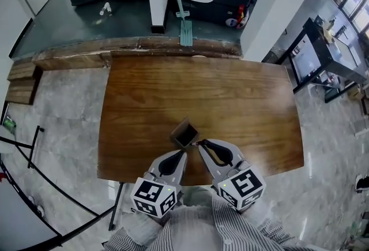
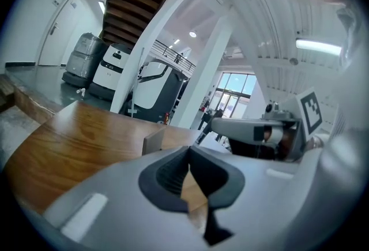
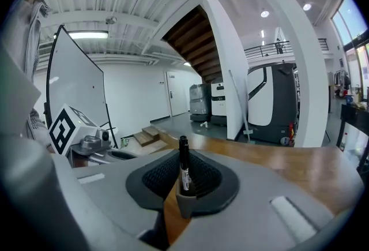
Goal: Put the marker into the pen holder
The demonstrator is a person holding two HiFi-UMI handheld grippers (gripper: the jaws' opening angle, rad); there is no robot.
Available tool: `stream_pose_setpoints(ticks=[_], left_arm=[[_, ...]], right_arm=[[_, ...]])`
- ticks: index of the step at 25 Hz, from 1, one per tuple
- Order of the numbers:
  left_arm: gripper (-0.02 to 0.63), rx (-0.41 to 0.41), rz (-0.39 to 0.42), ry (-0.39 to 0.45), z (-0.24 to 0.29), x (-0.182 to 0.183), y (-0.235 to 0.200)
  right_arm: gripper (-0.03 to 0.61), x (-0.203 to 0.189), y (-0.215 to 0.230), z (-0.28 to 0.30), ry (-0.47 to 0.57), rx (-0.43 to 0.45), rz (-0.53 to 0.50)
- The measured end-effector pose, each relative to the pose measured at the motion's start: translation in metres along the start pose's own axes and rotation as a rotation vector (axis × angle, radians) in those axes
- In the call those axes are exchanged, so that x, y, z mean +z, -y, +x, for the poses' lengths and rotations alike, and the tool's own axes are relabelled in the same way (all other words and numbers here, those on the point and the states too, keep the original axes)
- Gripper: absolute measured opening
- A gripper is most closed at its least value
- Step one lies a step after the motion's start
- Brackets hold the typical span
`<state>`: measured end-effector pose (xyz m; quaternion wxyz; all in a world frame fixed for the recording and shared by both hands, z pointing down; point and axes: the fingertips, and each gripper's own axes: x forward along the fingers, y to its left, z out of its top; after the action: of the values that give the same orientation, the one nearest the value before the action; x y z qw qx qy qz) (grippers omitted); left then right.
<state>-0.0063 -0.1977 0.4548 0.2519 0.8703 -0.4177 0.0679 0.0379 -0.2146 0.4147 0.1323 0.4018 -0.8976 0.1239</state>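
marker [image 3: 184,158]: likely light, stiff, smooth; you grip its lower barrel.
right gripper [image 3: 183,183]: clamped on the marker.
left gripper [image 2: 189,154]: closed, empty.
pen holder [image 1: 185,134]: probably tips easily.

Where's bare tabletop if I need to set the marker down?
The whole far half of the table is bare, and so are the stretches left and right of the pen holder. It is crowded only at the near edge, where the left gripper and the right gripper, holding the marker, close in on it.
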Motion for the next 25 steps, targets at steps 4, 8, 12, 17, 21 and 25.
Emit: stream_pose_setpoints(ticks=[4, 8, 12, 17, 21, 25], left_arm=[[0.008, 0.021, -0.024, -0.011, 0.011, 0.0, -0.015], [0.008, 0.04, -0.066, -0.027, 0.017, -0.003, -0.026], [0.008, 0.051, -0.099, -0.05, 0.022, -0.01, -0.037], [0.008, 0.042, -0.102, -0.066, 0.027, -0.019, -0.04], [0.008, 0.031, -0.096, -0.08, 0.028, -0.024, -0.038], [0.008, 0.029, -0.099, -0.083, 0.025, -0.028, -0.037]], right_arm=[[0.044, -0.008, 0.009, 0.022, -0.033, 0.028, 0.009], [0.044, -0.02, 0.015, 0.039, -0.072, 0.051, 0.025], [0.044, -0.033, 0.017, 0.052, -0.111, 0.065, 0.046], [0.044, -0.05, 0.015, 0.06, -0.146, 0.069, 0.065], [0.044, -0.065, 0.011, 0.064, -0.176, 0.072, 0.075], [0.044, -0.074, 0.007, 0.065, -0.194, 0.07, 0.081]])
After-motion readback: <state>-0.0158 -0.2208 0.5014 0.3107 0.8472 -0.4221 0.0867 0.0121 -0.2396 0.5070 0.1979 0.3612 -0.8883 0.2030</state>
